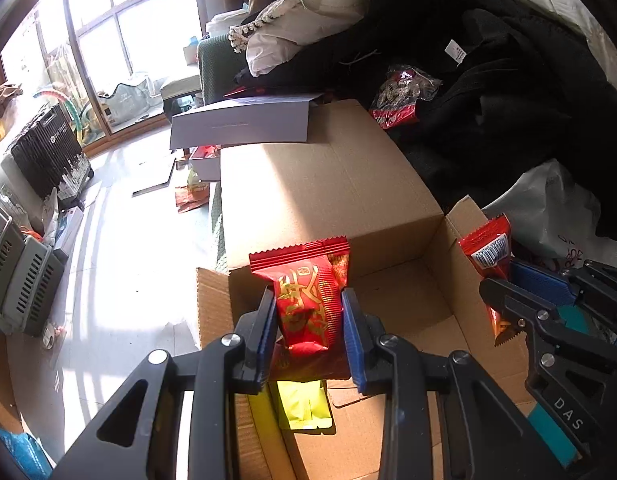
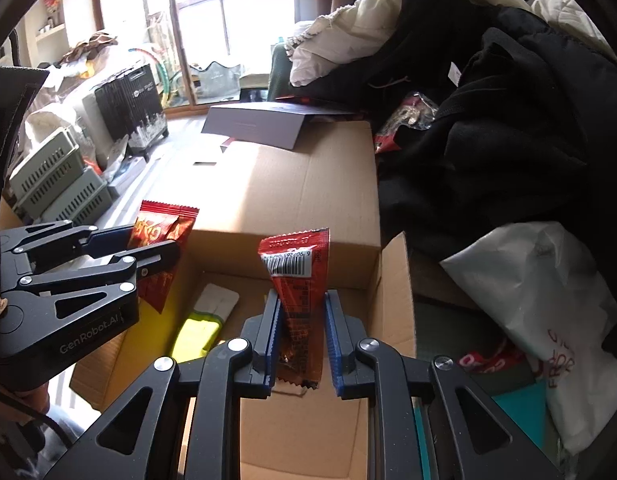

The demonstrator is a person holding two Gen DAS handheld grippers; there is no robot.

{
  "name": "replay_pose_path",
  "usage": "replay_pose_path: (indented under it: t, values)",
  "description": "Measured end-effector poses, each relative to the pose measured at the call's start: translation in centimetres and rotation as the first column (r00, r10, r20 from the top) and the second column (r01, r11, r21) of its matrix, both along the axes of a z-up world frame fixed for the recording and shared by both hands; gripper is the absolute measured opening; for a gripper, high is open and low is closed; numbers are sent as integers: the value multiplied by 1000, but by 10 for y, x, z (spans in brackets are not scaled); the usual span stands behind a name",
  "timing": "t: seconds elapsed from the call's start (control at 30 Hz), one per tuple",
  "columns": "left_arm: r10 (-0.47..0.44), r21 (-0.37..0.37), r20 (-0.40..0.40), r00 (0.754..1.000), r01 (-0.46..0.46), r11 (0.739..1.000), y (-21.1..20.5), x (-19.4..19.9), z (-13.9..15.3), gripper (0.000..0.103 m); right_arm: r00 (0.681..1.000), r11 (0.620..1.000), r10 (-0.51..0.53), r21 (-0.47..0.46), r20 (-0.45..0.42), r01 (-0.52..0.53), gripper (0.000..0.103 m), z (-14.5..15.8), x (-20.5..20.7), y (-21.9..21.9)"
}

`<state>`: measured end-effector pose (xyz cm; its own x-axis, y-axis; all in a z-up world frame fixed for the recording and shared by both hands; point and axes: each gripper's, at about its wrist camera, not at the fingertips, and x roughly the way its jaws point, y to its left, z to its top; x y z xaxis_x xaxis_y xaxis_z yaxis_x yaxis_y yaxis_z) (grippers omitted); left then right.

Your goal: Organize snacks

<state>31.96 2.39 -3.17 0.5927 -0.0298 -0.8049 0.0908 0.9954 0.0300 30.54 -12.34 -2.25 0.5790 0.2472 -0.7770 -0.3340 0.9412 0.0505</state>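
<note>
Over the open cardboard box [image 2: 392,280], both grippers hang side by side. The left gripper [image 1: 308,316] has its jaws squeezed tight on a red snack packet with gold writing [image 1: 304,300]. The right gripper [image 2: 300,320] has its jaws pinched on a thin red snack packet with a barcode [image 2: 294,276]. A yellow packet [image 2: 196,334] already lies inside the box. I think both red packets go in next. More red packets [image 1: 400,96] wait on the black clothes [image 1: 508,100] behind.

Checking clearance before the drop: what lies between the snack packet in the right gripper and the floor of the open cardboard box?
Nothing: in the right wrist view the bar-coded red packet hangs over bare box floor; the yellow packet lies off to the left.
</note>
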Motion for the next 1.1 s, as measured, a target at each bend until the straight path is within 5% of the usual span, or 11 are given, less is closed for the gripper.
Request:
replay_pose_path:
  t: [0.37, 0.43, 0.53, 1.1]
  values:
    - [55, 24, -87, 995, -54, 998, 8, 1, -22, 31, 997, 998, -33, -51, -73, 29, 27, -26, 6, -1]
    - [61, 16, -100, 993, -60, 998, 9, -1, -22, 36, 997, 997, -42, -61, -68, 38, 36, -24, 3, -2]
    - [67, 5, -111, 992, -67, 998, 11, -3, -21, 63, 998, 997, -41, -70, -51, 38, 41, -18, -2, -2]
    - [78, -13, 84, 993, -77, 997, 19, -57, 77, 69, 997, 998, -20, -55, 78, 24, 41, 63, -43, 5]
